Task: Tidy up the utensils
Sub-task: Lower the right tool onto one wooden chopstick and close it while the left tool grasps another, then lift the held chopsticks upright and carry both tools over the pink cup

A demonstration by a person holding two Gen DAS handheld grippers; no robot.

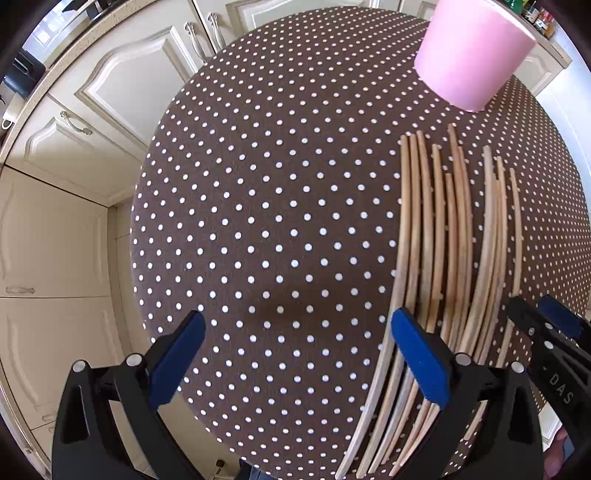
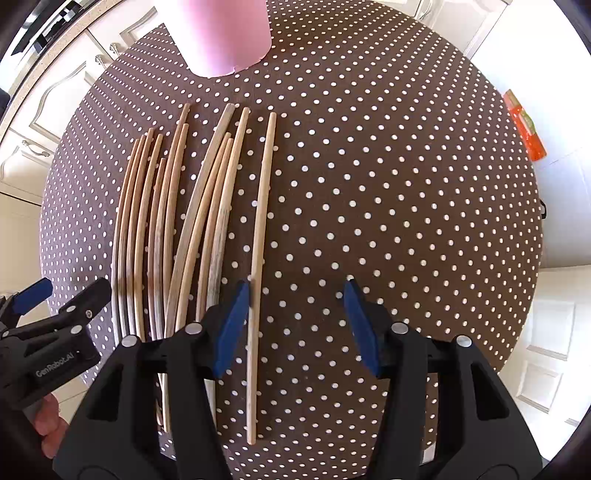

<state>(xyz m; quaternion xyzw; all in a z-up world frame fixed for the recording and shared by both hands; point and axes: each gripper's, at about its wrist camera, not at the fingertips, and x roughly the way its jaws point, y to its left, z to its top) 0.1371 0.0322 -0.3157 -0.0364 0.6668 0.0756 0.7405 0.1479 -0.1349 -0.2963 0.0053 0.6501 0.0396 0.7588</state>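
Observation:
Several wooden chopsticks (image 1: 454, 240) lie side by side on a brown polka-dot tablecloth (image 1: 277, 184), below a pink cup (image 1: 469, 55). My left gripper (image 1: 297, 325) is open over the cloth. Its right finger (image 1: 417, 354) lies across the leftmost sticks, and nothing is between its pads. In the right wrist view the chopsticks (image 2: 177, 221) fan out at left below the pink cup (image 2: 221, 33). One chopstick (image 2: 263, 206) lies apart at their right. My right gripper (image 2: 295, 291) is open, and this single stick runs between its jaws, close beside the left pad (image 2: 232, 325).
Each gripper shows in the other's view: the right gripper (image 1: 535, 308) at the right edge, the left gripper (image 2: 70, 291) at the left edge. Cream cabinets (image 1: 74, 110) stand beyond the round table's left edge. An orange object (image 2: 524, 125) lies on the floor at right.

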